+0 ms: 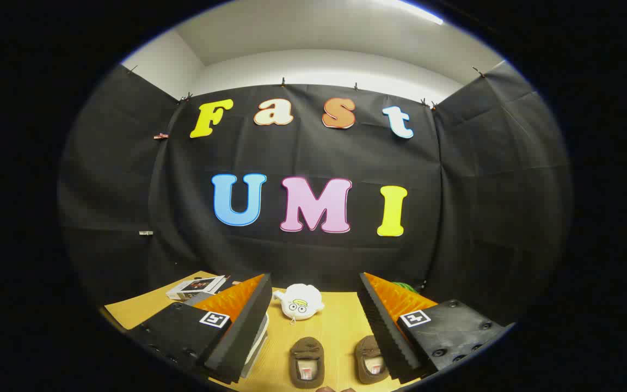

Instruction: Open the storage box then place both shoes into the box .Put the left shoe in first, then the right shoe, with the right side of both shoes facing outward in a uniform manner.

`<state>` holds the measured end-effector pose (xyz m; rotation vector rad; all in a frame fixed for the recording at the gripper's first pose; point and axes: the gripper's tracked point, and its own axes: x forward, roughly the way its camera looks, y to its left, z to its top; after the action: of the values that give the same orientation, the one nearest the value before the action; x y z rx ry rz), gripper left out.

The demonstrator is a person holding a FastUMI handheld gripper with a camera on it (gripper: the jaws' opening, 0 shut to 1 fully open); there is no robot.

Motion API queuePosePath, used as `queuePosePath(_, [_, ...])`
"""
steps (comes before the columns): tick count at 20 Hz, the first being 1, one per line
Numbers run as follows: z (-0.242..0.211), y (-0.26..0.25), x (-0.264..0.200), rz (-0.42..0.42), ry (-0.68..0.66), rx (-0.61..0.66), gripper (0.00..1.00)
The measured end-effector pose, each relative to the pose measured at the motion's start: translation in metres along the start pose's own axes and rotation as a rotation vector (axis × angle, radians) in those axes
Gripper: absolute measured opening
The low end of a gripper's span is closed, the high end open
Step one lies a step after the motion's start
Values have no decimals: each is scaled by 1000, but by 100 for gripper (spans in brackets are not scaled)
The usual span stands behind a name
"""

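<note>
Brown shoes (pixel 307 362) and white plush toy (pixel 299 302) between spread, empty tool (pixel 313 337) fingers, wooden table (pixel 335 326).

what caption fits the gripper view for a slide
Open gripper over a wooden table, two brown shoes between its fingers, white plush toy just beyond.

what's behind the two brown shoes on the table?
A white plush toy sits beyond the shoes, between the open gripper fingers. Table farther back is partly hidden by them.
</note>
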<state>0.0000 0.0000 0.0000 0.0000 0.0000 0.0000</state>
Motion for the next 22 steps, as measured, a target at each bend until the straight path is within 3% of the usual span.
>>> queuePosePath(11, [-21,-7,17,69,34,-10,97])
queuePosePath(22, [-46,-10,19,68,110,13,97])
